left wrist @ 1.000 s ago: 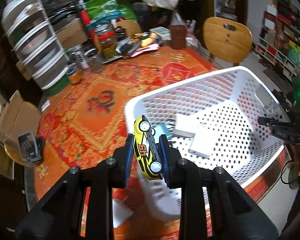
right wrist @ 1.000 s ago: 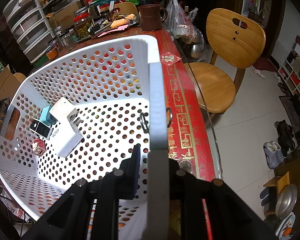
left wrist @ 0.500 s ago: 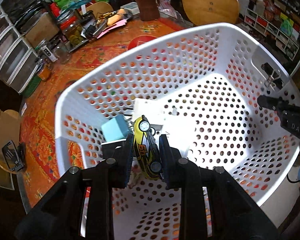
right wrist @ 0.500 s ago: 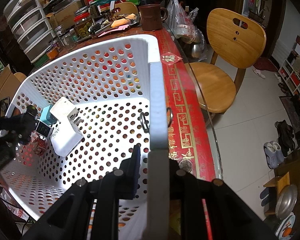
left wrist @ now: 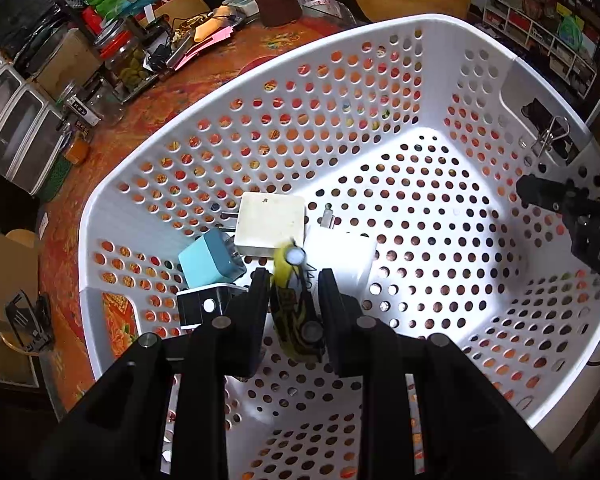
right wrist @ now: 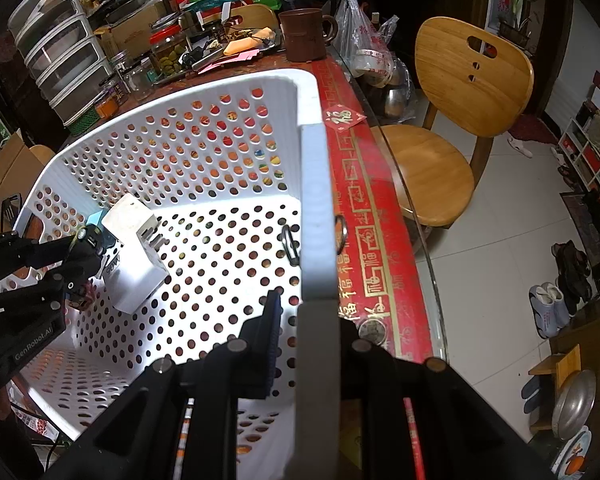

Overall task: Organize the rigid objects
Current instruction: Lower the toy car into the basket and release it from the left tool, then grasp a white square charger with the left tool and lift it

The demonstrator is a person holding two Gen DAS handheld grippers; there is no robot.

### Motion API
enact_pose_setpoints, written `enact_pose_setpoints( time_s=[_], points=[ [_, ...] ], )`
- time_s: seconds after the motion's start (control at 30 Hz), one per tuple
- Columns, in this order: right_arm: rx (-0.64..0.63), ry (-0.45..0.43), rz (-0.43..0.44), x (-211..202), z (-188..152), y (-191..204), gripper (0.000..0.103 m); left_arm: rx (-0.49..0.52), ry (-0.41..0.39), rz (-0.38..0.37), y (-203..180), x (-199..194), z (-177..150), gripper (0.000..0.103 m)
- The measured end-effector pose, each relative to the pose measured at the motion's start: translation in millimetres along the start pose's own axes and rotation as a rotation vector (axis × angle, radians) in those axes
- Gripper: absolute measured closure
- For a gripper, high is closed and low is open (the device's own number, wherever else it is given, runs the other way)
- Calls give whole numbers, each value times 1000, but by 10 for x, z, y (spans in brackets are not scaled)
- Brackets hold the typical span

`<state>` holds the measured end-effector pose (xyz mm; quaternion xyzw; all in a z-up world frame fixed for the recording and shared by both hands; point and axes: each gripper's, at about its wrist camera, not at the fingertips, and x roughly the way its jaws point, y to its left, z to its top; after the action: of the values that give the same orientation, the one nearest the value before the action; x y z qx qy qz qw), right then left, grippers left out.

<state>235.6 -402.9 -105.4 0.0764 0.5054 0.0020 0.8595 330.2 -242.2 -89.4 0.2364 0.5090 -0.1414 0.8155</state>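
Basket [left wrist: 380,40] filling is the step in hand: the left gripper [left wrist: 294,296] has parted wide, and the blurred yellow toy car [left wrist: 294,312] sits loose between its fingers, seemingly dropping beside the chargers [left wrist: 270,224] at ten o'clock. Next, I'd guess, it lifts straight out. The right gripper [right wrist: 306,316] pinches the rim at three o'clock. Bare floor lies rightward.

Left gripper [left wrist: 294,292] angled downward, fingers parted a little with daylight either side of what's between them. Right gripper [right wrist: 306,312] level, fingers pinched tight on something.
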Motion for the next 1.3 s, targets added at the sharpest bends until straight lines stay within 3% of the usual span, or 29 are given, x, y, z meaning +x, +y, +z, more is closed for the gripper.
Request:
enact_pose_setpoints(
  time_s=[0.23, 0.3, 0.37, 0.43, 0.6, 0.7, 0.83, 0.93, 1.1, 1.3],
  points=[
    [0, 0, 1, -1, -1, 2, 87, -4, -8, -29, 10, -31, -19, 78],
    [0, 0, 1, -1, 0, 2, 87, -14, -26, -38, 49, -87, -42, 61],
    [-1, 0, -2, -2, 2, 5, 87, -22, -94, -5, 122, -228, -101, 11],
    [-2, 0, -2, -3, 1, 7, 87, -44, -174, 54, 231, -406, -201, 2],
    [-4, -1, -3, 0, 7, 7, 87, -143, -287, 25, 694, -898, -615, 1],
    [-9, 0, -9, -4, 4, 13, 87, -202, -327, 113, 1042, -1153, -947, 1],
    [-5, 0, -12, -3, 9, 11, 87, -320, -284, 146, 1585, -1173, -1373, 1],
    [-3, 0, -12, -4, 6, 6, 87, -414, -218, 142, 1926, -920, -1622, 1],
    [-8, -3, -6, -8, -3, 12, 87, -490, -72, 51, 2279, -231, -1854, 1],
    [-1, -4, -2, -7, -7, 3, 87, -522, 47, -17, 2319, 476, -1877, 1]
  ],
)
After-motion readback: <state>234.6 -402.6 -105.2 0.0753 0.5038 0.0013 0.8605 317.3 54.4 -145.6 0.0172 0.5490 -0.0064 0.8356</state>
